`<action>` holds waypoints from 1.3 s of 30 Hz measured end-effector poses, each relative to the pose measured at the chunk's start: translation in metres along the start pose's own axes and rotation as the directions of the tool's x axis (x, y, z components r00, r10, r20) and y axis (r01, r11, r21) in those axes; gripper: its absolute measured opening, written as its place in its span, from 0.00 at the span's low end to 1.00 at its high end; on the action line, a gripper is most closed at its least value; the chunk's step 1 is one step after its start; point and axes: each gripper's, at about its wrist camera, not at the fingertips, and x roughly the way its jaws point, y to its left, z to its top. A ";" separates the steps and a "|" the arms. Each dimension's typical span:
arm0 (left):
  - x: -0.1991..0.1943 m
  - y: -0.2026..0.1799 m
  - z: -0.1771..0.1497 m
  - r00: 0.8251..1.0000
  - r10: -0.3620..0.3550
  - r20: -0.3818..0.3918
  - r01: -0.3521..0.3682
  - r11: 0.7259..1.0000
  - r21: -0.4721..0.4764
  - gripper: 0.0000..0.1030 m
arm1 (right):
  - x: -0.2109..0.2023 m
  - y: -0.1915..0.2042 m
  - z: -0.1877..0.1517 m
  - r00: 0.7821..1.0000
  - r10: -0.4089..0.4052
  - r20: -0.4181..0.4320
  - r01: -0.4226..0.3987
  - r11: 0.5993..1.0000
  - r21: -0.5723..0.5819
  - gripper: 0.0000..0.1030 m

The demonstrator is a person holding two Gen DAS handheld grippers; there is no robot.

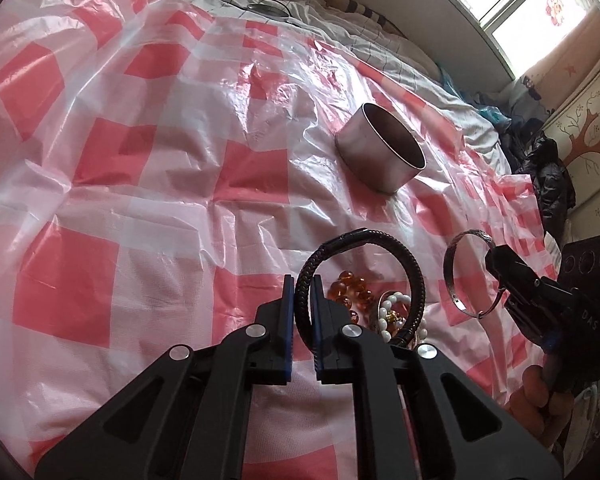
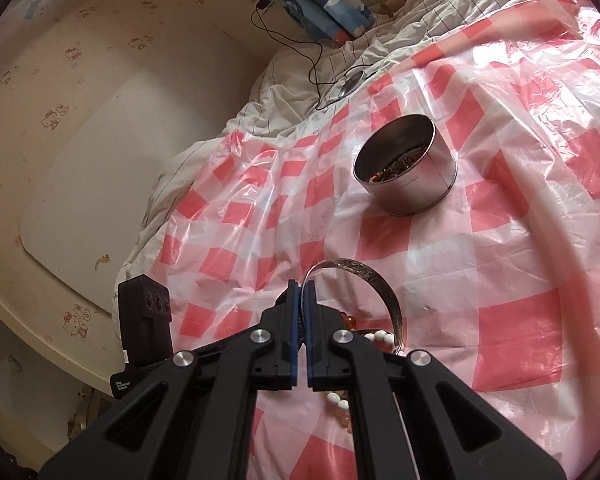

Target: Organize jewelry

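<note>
- Braided black leather bracelet [image 1: 414,276] is pinched between the fingers of the left tongs [image 1: 301,294], lifted above the pile.
- Engraved silver bangle [image 2: 374,280] is clamped edge-on in the right tongs [image 2: 301,296], whose fingers are nearly together.
- Amber beads [image 1: 350,288] and a white bead bracelet [image 1: 392,310] lie beneath on the checked plastic sheet [image 1: 140,200].
- A round metal tin [image 2: 412,172], further off on the bed, holds some jewelry.

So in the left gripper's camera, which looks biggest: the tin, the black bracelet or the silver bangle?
1. Black braided bracelet, though it is nearest the camera, so that may exaggerate it.
2. Round metal tin, farther away.
3. Silver bangle.
</note>
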 end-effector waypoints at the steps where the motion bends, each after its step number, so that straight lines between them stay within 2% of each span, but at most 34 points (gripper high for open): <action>1: -0.001 0.000 0.001 1.000 0.004 0.010 -0.004 1.000 0.001 0.07 | -0.002 0.000 0.001 1.000 0.006 0.006 -0.006 1.000 0.003 0.04; 4: -0.003 -0.002 0.001 0.999 0.029 0.030 -0.029 1.000 0.003 0.07 | -0.005 -0.002 0.002 1.000 0.010 0.019 -0.010 1.000 0.009 0.04; 23: 0.008 -0.024 0.003 1.000 -0.009 0.026 0.008 0.999 0.032 0.07 | -0.016 -0.015 0.003 0.999 -0.009 0.051 0.006 0.998 0.060 0.04; 39: 0.014 -0.031 0.005 0.999 -0.005 0.032 0.003 0.999 0.038 0.07 | -0.020 -0.015 0.004 0.998 0.012 0.063 -0.016 0.998 0.063 0.05</action>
